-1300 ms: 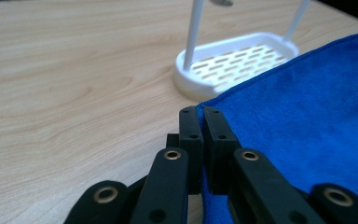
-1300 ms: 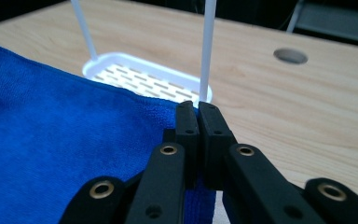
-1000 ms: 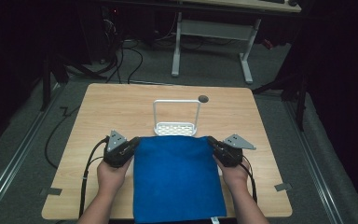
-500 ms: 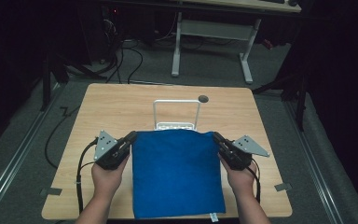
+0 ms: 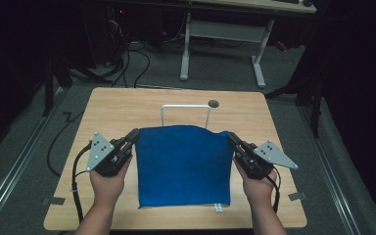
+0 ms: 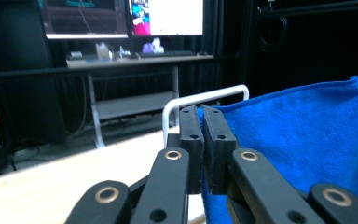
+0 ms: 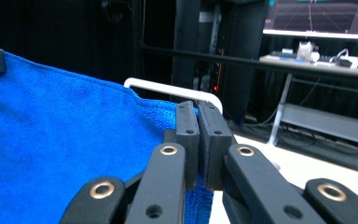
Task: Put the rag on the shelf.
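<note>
Blue terry cloth [image 5: 183,166], a soft square towel, now hangs as a sheet between the 2 grippers instead of lying flat on the light wooden table [image 5: 127,105], where it was a second ago. At the left, the left gripper [image 5: 133,136] has its black jaws pressed together on the towel's far left corner, a pinch seen close up in the left gripper view [image 6: 204,135]; that hand has risen and tipped its grey plate outward since the earlier pictures. Across the middle, the cloth's far edge has come up in front of the white wire rack [image 5: 185,108], whose perforated base was plain to see a second ago and is now hidden behind the fabric, while the near edge with its small white tag [image 5: 218,208] rests on the table near the person. At the right, the right gripper [image 5: 231,138] pinches the far right corner just as tightly [image 7: 198,135]. Judging from this, both corners are secure and the lift is under way, likely toward draping the towel over the rack's bar.
</note>
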`<state>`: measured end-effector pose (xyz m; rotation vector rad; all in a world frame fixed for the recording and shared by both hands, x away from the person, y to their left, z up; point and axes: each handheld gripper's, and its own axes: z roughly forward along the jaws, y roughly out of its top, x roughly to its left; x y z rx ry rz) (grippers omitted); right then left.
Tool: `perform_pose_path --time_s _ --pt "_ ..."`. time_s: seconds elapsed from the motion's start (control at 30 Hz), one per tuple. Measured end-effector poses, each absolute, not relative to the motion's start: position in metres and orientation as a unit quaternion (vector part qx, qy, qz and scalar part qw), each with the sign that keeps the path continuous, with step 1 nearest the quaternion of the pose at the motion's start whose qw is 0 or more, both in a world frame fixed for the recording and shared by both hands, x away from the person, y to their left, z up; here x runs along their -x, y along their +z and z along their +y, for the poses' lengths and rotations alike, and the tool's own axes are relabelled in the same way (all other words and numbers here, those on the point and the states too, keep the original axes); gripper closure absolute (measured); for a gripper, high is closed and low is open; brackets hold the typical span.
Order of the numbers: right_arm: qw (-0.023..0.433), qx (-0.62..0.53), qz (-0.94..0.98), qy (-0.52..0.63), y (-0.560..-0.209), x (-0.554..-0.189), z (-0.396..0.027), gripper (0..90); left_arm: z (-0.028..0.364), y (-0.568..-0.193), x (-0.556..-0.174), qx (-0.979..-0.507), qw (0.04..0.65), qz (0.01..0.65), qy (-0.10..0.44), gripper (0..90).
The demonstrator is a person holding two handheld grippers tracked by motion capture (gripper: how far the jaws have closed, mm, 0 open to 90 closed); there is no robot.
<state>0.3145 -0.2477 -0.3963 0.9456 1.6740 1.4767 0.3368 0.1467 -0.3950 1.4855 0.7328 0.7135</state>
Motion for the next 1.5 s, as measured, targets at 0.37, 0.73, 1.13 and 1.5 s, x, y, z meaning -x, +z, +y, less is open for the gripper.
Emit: perform_pose_path --time_s 0.37,0.73,1.13,1.5 --pt "0.389 -0.333 0.626 0.588 -0.354 -0.316 -0.243 88.3 0.149 -0.36 -0.342 -0.618 0.643 0.302 0.337 88.2" --pt "0.399 -0.331 0.622 0.587 -0.337 -0.331 -0.239 88.4 0.154 -0.34 -0.356 -0.611 0.643 0.301 0.349 88.3" --pt "0.397 -0.352 0.623 0.574 -0.328 -0.364 -0.243 88.4 0.15 -0.327 -0.398 -0.631 0.615 0.301 0.365 88.3" --pt "0.396 -0.369 0.622 0.566 -0.318 -0.412 -0.242 88.5 0.145 -0.319 -0.452 -0.642 0.587 0.319 0.377 88.3"
